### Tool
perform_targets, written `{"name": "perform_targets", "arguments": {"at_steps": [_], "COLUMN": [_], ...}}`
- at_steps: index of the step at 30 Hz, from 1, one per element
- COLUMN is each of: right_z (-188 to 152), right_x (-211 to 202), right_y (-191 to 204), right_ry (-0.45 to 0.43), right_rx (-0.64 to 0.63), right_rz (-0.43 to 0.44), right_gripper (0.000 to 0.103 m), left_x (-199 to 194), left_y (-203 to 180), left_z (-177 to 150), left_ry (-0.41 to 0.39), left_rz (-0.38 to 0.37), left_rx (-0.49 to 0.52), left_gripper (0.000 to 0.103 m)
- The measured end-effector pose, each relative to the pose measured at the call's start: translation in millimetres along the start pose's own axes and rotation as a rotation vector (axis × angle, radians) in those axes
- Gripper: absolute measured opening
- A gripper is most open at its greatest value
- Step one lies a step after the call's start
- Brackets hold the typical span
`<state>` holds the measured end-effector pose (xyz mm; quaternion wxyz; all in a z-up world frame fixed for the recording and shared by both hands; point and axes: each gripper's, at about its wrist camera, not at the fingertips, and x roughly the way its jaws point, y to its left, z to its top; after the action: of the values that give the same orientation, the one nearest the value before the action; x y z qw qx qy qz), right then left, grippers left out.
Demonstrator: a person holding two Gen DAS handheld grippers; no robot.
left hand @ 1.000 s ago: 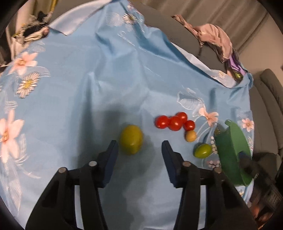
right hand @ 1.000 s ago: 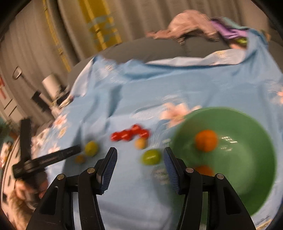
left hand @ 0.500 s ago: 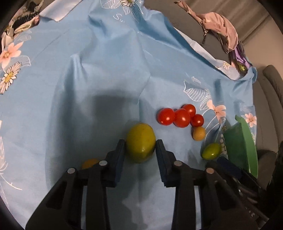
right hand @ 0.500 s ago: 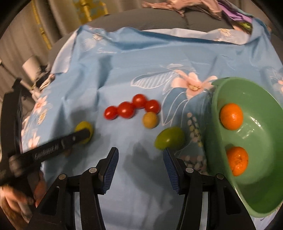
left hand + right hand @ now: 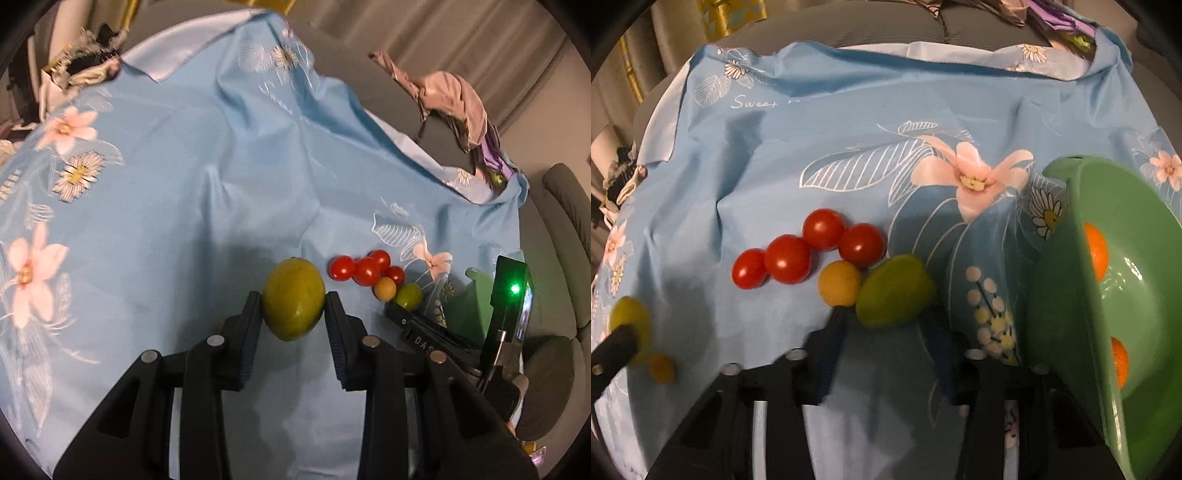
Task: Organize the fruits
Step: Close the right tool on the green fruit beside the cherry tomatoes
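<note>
The left hand-held gripper [image 5: 294,306] pinched the yellow-green lemon [image 5: 294,298] above the blue floral cloth [image 5: 184,192]; the right hand-held gripper [image 5: 888,319] was closing on the green fruit [image 5: 894,291], beside the green bowl [image 5: 1067,295] holding two oranges [image 5: 1095,251].

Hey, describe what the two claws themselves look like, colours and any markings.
Both are matte black plastic with silver round pivot pins on angular linkage arms. The left claw has dark blue ribbed pads. The right claw looks the same; seen from the left camera, its body bears white letters "DAS" and a glowing green light.
</note>
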<state>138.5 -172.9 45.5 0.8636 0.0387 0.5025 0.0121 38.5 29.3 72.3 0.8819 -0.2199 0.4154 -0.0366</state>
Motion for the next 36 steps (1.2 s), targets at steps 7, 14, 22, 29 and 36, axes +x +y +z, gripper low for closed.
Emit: {"name": "perform_targets", "arguments": {"at_steps": [7, 14, 22, 29, 36], "right_z": [-11.0, 16.6, 44.9, 41.6, 28.7], "right_x": [-17.7, -42.3, -11.4, 20.4, 9.9], "right_y": [6.3, -4.4, -9.8, -2.5, 5.5], "right_ry": [0.026, 0.007, 0.064, 0.138, 0.083], "right_rx": [-0.105, -0.038, 0.169, 0.174, 0.085], "right_rz": [0.093, 0.087, 0.033, -0.028, 0.021], "right_gripper": [0.006, 0.036, 0.038, 0.038, 0.036], "left_x": [-11.1, -10.1, -13.8, -17.7, -19.8], "left_y": [-6.4, -4.8, -6.3, -9.0, -12.1], "left_z": [-3.6, -2.3, -3.9, -4.7, -5.5], "left_ry": [-0.03, -0.023, -0.019, -0.019, -0.025], "left_rz": [-0.013, -0.01, -0.029, -0.055, -0.059], "left_rx": [0.005, -0.007, -0.006, -0.004, 0.007], "left_gripper": [0.034, 0.034, 0.034, 0.034, 0.034]}}
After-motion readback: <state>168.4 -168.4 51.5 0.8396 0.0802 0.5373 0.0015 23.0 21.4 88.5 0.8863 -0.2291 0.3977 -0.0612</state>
